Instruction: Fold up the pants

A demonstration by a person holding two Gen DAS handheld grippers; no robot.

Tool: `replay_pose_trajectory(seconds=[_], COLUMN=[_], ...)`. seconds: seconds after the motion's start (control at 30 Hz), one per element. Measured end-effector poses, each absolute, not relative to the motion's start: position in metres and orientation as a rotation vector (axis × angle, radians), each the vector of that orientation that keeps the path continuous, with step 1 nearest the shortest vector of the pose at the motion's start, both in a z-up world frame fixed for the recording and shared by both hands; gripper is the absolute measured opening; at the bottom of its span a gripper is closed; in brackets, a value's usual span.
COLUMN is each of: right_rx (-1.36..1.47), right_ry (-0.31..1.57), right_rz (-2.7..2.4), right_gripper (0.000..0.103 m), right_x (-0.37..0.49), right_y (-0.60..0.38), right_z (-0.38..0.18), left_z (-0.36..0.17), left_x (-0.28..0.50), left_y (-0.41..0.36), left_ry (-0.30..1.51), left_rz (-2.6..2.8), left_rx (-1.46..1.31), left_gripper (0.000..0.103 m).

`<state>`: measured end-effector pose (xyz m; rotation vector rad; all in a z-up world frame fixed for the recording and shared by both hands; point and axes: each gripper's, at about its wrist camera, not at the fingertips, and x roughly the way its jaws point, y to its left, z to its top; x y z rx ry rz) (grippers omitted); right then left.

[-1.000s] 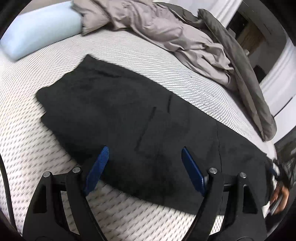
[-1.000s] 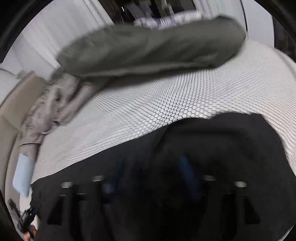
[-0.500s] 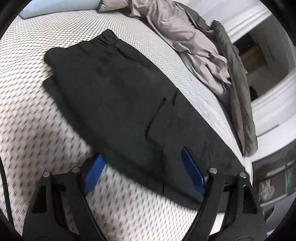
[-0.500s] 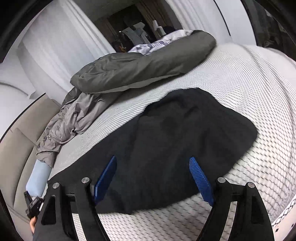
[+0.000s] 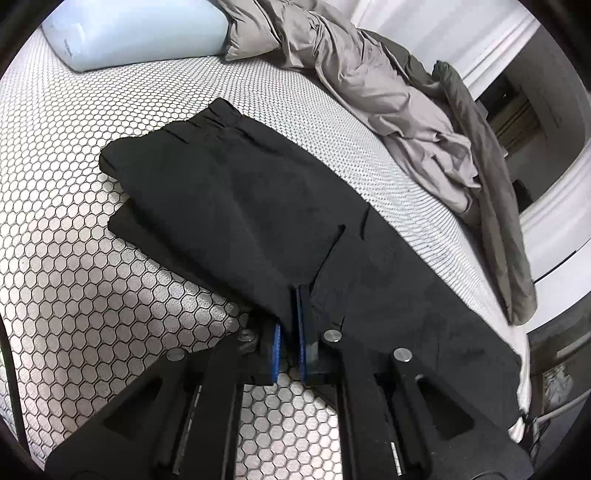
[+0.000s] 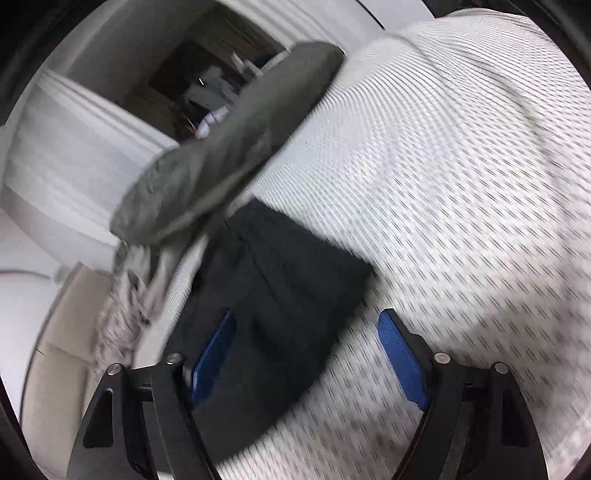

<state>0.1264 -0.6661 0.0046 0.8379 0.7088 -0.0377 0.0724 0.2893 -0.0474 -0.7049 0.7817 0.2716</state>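
Black pants point(image 5: 258, 206) lie lengthwise on the white honeycomb-patterned mattress point(image 5: 74, 258), waistband at the far left, legs running to the right. My left gripper point(image 5: 293, 314) is shut on the near edge of the pants around mid-length, and the fabric bunches up between the blue pads. In the blurred right wrist view the leg end of the pants point(image 6: 280, 295) lies under my right gripper point(image 6: 306, 321). Its jaws are closing with the cloth edge between them. The blue pads point(image 6: 400, 362) still stand apart from the fabric.
A light blue pillow point(image 5: 140, 33) lies at the head of the bed. A crumpled grey duvet point(image 5: 369, 81) and a dark olive blanket point(image 5: 491, 184) line the far side, the blanket point(image 6: 229, 158) also close behind the leg end. The mattress edge drops off at right.
The left gripper has closed on the near edge of the pants. The right gripper has swung and rolled toward the leg end, and its jaws have narrowed.
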Motion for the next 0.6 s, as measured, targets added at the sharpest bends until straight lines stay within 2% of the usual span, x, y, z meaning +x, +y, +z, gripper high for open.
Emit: replay_pose_trajectory(seconds=[0.07, 0.1, 0.17, 0.3, 0.33, 0.37, 0.4, 0.47, 0.57, 0.6], right_rx=[0.839, 0.841, 0.758, 0.702, 0.667, 0.638, 0.612, 0.634, 0.587, 0.569], right_ry=[0.73, 0.734, 0.685, 0.644, 0.686, 0.741, 0.81, 0.809, 0.724, 0.693], right_rz=[-0.072, -0.076, -0.086, -0.115, -0.153, -0.18, -0.218, -0.231, -0.254, -0.246], right_gripper=[0.025, 0.017, 0.011, 0.013, 0.016, 0.031, 0.039, 0.043, 0.046, 0.048], right_x=[0.144, 0.146, 0.136, 0.108, 0.107, 0.108, 0.111, 0.107, 0.089, 0.08], right_y=[-0.665, -0.664, -0.66, -0.667, -0.667, -0.666, -0.668, -0.671, -0.67, -0.667], right_z=[-0.003, -0.003, 0.017, 0.044, 0.038, 0.03, 0.018, 0.013, 0.042, 0.054], left_z=[-0.045, -0.044, -0.039, -0.041, -0.044, -0.046, -0.047, -0.04, -0.021, -0.013], left_x=[0.072, 0.071, 0.067, 0.051, 0.051, 0.051, 0.051, 0.046, 0.031, 0.028], left_y=[0.287, 0.284, 0.281, 0.273, 0.272, 0.273, 0.275, 0.279, 0.282, 0.28], left_ry=[0.781, 0.777, 0.773, 0.807, 0.826, 0.84, 0.849, 0.85, 0.795, 0.778], left_rz=[0.273, 0.271, 0.245, 0.223, 0.23, 0.239, 0.243, 0.239, 0.271, 0.289], left_rx=[-0.677, -0.672, -0.67, -0.639, -0.638, -0.641, -0.653, -0.672, -0.632, -0.594], left_gripper=[0.004, 0.004, 0.004, 0.006, 0.008, 0.009, 0.014, 0.016, 0.033, 0.044])
